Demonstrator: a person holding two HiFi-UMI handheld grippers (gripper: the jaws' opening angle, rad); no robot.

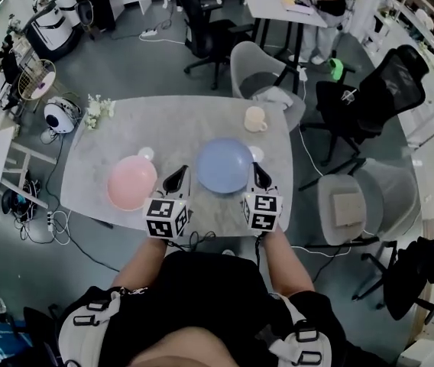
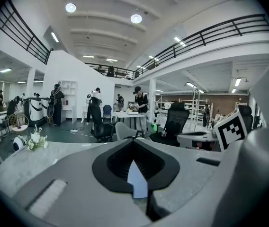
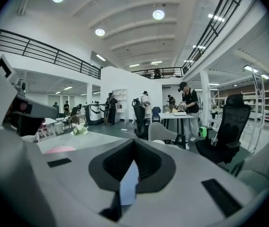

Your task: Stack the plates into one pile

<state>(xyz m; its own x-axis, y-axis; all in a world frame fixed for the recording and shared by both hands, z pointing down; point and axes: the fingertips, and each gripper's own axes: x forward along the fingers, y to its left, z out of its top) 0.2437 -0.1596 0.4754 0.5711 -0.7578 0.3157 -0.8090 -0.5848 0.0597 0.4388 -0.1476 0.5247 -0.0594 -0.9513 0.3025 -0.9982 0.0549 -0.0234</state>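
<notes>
A blue plate (image 1: 224, 164) lies on the grey marble table (image 1: 179, 117) near its front edge. A pink plate (image 1: 131, 182) lies apart to its left. My left gripper (image 1: 177, 178) hovers between the two plates, by the blue plate's left rim. On the other side, my right gripper (image 1: 260, 174) is at that plate's right rim. In the left gripper view the left gripper (image 2: 134, 143) has its jaws together, with a sliver of the blue plate (image 2: 137, 178) showing in the slit. The right gripper (image 3: 134, 144) looks the same, with a blue sliver (image 3: 129, 183), and the pink plate (image 3: 58, 149) lies to its left.
A cream mug (image 1: 255, 118) stands at the table's far right. Two small white cups (image 1: 146, 154) (image 1: 256, 154) sit behind the plates, and white flowers (image 1: 97, 110) lie at the far left corner. Office chairs (image 1: 263, 75) (image 1: 358, 201) stand behind and to the right.
</notes>
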